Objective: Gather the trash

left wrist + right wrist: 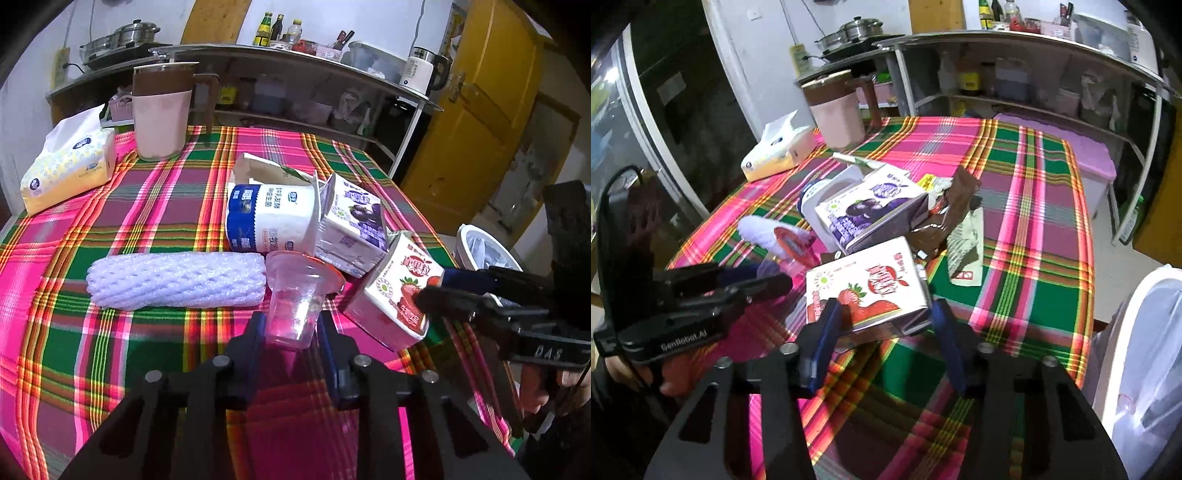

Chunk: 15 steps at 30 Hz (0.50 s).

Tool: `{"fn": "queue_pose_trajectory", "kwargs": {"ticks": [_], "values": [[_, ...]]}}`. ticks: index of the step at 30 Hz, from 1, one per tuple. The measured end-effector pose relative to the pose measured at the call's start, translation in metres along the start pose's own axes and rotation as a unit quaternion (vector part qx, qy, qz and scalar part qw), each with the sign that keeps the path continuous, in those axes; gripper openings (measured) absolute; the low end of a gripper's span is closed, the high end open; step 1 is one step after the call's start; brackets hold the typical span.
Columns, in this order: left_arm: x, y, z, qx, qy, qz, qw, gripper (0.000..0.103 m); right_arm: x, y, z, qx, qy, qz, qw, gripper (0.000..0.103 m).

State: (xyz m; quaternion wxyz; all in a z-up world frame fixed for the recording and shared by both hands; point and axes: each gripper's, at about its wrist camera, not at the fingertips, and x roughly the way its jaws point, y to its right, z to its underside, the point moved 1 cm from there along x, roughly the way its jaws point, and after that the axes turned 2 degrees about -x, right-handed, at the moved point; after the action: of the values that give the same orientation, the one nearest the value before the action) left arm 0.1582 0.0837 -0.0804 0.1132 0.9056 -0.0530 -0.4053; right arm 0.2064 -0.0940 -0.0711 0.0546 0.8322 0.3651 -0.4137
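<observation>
left gripper (291,325): fingers closed about a clear plastic cup (295,295), pads at its sides. right gripper (886,314): half open, clamped on the strawberry carton (871,284). around that carton on the plaid tablecloth (147,229): grape carton (864,210) just behind, foam net (177,280) near, brown wrapper (945,210) beside. white bin (1145,332) off the table edge. nothing binned yet, i judge; most remains.

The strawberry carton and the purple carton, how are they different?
The strawberry carton has red berries printed on it; the purple carton shows dark fruit. The strawberry carton sits between the right hand-held gripper's fingers; nothing holds the purple carton. The strawberry carton lies nearer the table edge. Both are white cartons lying tipped over.
</observation>
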Motion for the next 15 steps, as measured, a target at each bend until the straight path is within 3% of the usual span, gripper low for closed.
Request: {"fn": "queue_pose_trajectory", "kwargs": {"ticks": [2,15], "values": [[-0.002,0.001,0.002,-0.001,0.001,0.002,1.0,0.029,-0.006,-0.001,0.001,0.002,0.002,0.001,1.0,0.043],[-0.021,-0.004,0.011,-0.015,0.012,0.0,0.9998,0.029,-0.016,-0.032,0.04,-0.029,-0.054,-0.062,0.996,0.043]]}}
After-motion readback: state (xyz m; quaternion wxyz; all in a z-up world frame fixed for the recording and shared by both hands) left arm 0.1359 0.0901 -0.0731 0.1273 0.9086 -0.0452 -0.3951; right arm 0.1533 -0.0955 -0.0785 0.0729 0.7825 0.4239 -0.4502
